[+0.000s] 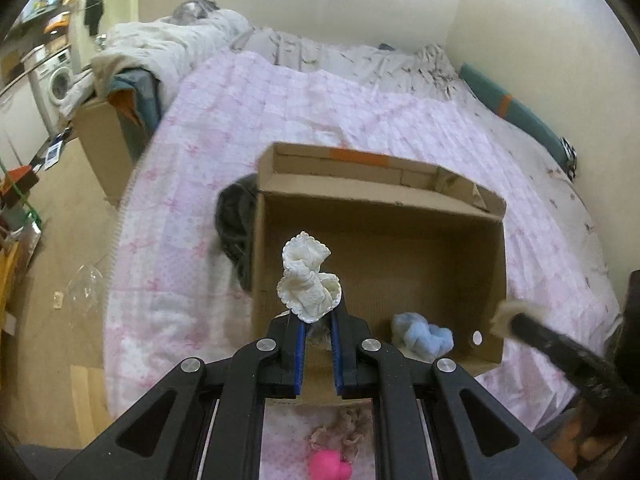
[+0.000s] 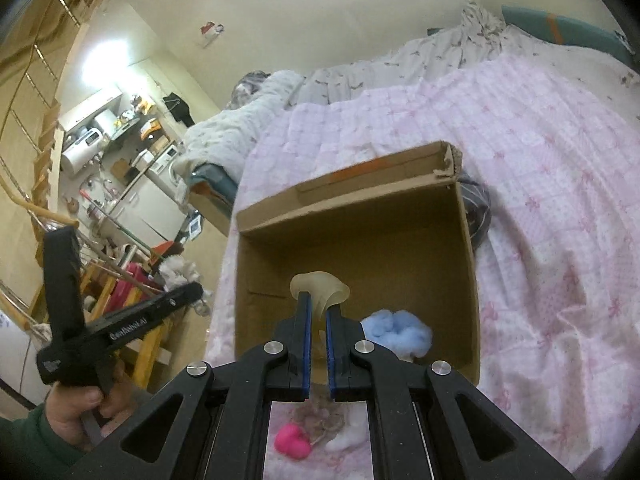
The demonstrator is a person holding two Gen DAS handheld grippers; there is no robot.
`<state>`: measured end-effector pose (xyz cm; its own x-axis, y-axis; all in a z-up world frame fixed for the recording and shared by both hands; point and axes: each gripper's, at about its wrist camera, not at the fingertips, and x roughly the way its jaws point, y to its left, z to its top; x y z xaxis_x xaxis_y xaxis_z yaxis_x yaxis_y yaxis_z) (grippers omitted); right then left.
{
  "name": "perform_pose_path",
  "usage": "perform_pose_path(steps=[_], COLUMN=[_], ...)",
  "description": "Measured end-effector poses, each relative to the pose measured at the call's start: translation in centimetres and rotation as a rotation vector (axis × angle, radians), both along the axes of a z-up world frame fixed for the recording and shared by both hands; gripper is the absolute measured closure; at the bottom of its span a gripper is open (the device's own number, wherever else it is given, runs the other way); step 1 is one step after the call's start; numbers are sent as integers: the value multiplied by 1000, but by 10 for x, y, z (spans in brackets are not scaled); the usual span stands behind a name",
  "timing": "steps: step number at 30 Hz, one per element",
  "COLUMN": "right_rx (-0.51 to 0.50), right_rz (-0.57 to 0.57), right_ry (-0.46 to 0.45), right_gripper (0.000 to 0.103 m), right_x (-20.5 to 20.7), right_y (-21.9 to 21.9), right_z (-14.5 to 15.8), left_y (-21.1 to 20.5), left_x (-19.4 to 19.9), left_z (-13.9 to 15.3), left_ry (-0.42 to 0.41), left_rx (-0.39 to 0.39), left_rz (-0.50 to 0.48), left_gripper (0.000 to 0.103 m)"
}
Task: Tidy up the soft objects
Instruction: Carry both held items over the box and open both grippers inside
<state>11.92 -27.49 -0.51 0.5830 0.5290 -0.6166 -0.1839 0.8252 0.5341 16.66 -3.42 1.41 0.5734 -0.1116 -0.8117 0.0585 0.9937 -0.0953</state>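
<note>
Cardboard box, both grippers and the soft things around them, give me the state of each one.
Cardboard box: open, on the pink quilt.
Blue fluffy item: lying inside the box.
Left gripper: shut on a white lacy cloth.
Right gripper: shut on a pale cream piece.
Pink toy: on the quilt, outside the box.

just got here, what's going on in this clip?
A person is sorting soft items on a bed with a pink quilt into an open brown cardboard box. The left gripper has its jaws shut on a white scalloped-edge sock, held over the box. The right gripper is shut on a pale cream soft piece, also above the box. A fluffy light-blue item already lies inside. A bright pink soft item waits on the quilt outside it.
</note>
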Motion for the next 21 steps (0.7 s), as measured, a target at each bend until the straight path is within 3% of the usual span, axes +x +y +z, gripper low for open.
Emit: perform_pose_path(steps=[3,6,15,21], right_rx=[0,15,43,11], right_rz=[-20,-53,-50,-9], right_ry=[66,157,193,211], right_gripper=[95,95,95,95], right_x=[6,10,18,26], right_y=[-1,-5,-7,8], right_z=[-30,-55,-69,-74], left_y=[-6,-4,-9,-16], left_x=[2,5,11,13], left_z=[-17,-36,-56,-67], left_ry=[-23,12,60,100], left_rx=[24,3,6,2], left_rz=[-30,-27,-23,-46], left_gripper=[93,93,93,93])
